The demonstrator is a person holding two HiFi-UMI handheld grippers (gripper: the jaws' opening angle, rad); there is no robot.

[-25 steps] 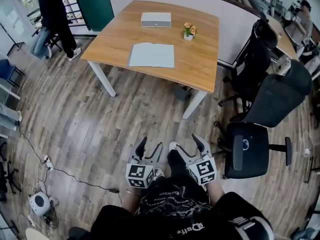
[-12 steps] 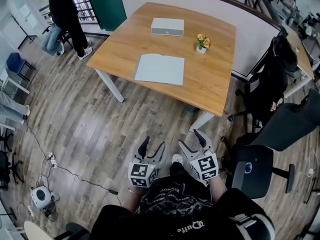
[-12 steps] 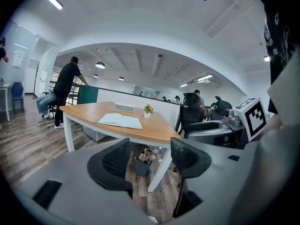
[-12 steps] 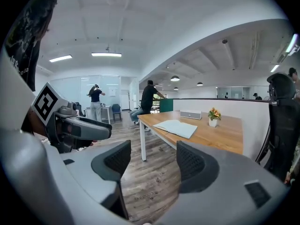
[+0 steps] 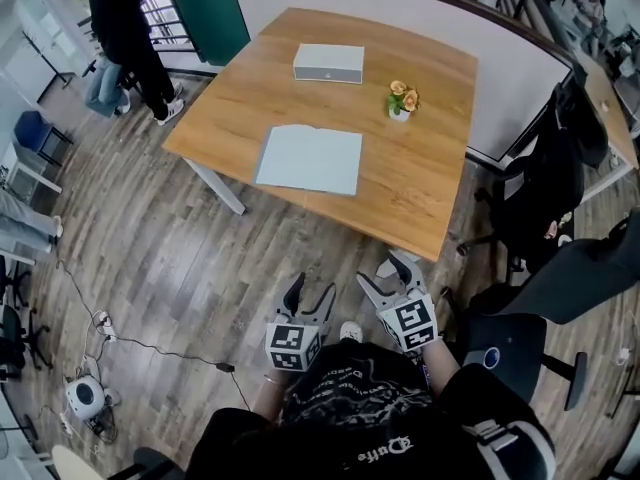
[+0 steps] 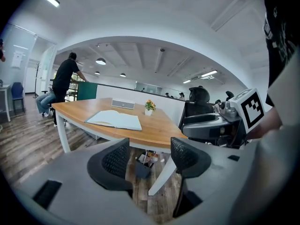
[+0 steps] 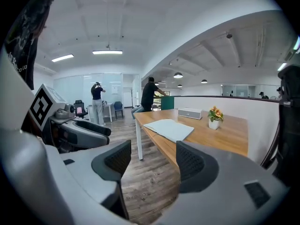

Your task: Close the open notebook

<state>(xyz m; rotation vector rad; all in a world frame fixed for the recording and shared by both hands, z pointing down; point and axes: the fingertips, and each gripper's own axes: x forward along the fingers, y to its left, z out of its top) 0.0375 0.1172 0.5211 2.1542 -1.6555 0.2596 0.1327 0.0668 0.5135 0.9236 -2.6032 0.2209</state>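
- The notebook [image 5: 309, 159] lies open and flat on the worktop [image 5: 420, 183], in the upper middle of the head view; its near left corner comes close to the worktop's front edge, with all its pages on the wood
- A pale box [image 5: 328, 63] sits toward the worktop's far edge, well apart from the notebook; a small flower pot [image 5: 401, 101] stands to the right of both, with bare wood all round it
- The left tool [image 5: 310, 294] hangs low in the centre of the frame, jaws spread with nothing held; in the left gripper view only floor and a worktop leg [image 6: 161, 175] show through the gap
- The right tool [image 5: 384, 272] is just beside it on the right, jaws likewise spread and empty, below the worktop's near right corner
- Between the 2 tools and the front edge lies bare plank floor [image 5: 170, 258], widest toward the left of the frame
- A black office chair [image 5: 515, 353] crowds the lower right; a second black chair [image 5: 545, 183] stands by the worktop's right edge
- A cable [image 5: 150, 346] trails over the floor at lower left; a person [image 5: 125, 28] stands at the upper left, beyond the far left corner
- A white partition [image 5: 500, 78] runs along the worktop's far and right edges
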